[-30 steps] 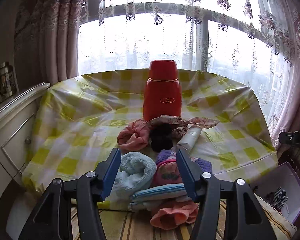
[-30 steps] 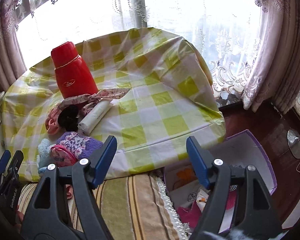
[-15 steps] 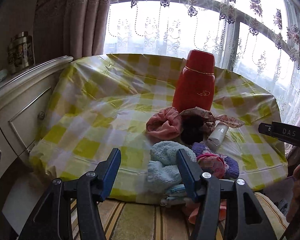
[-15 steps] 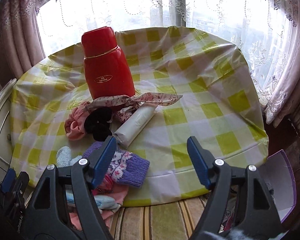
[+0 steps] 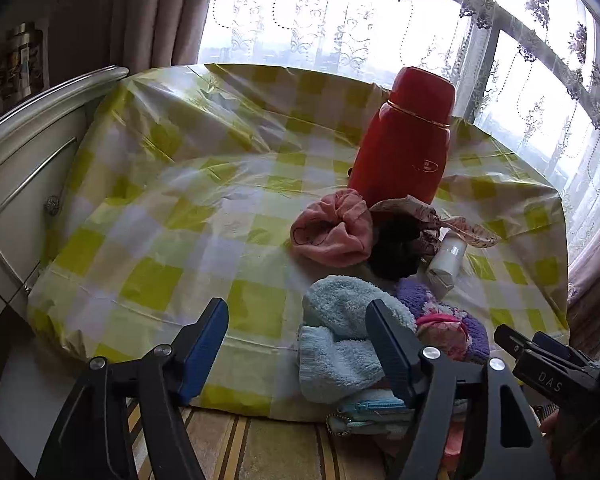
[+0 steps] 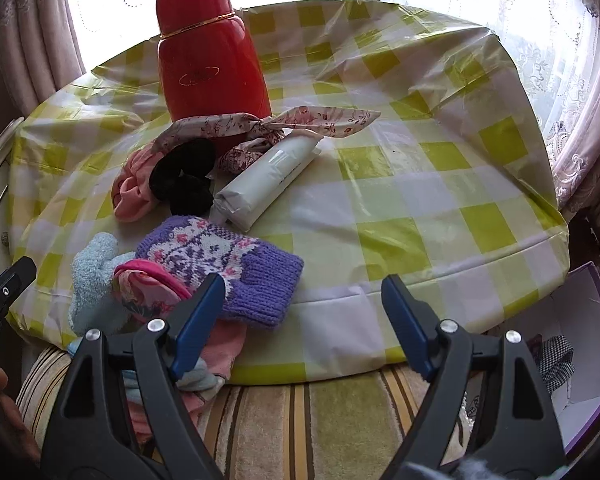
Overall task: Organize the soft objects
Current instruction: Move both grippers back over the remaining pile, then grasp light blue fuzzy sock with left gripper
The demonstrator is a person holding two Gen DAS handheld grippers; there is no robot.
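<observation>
A heap of soft things lies at the near edge of the yellow-checked table (image 6: 412, 184): a light blue fluffy sock (image 5: 340, 332) (image 6: 94, 276), a purple knitted mitten (image 6: 220, 260) and a pink patterned piece (image 6: 140, 288), with more fabric spilling over the edge. Behind them lie a pink scrunchie (image 5: 332, 232), a black scrunchie (image 6: 184, 184), a floral headband (image 6: 300, 120) and a white roll (image 6: 264, 176). My left gripper (image 5: 296, 340) hovers at the table's edge, its jaws opening, the sock just behind its right finger. My right gripper (image 6: 302, 284) is opening too, with nothing between its jaws.
A tall red thermos (image 6: 212, 60) stands behind the pile. A striped cushion (image 6: 340, 420) lies below the table's edge. A purple-rimmed box (image 6: 580, 320) with fabric inside sits low at the right. A white cabinet (image 5: 20, 160) flanks the table's left side.
Both grippers came down and closer to the table's near edge. The left one swung leftward and its jaws widened. The right one turned from the box toward the pile.
</observation>
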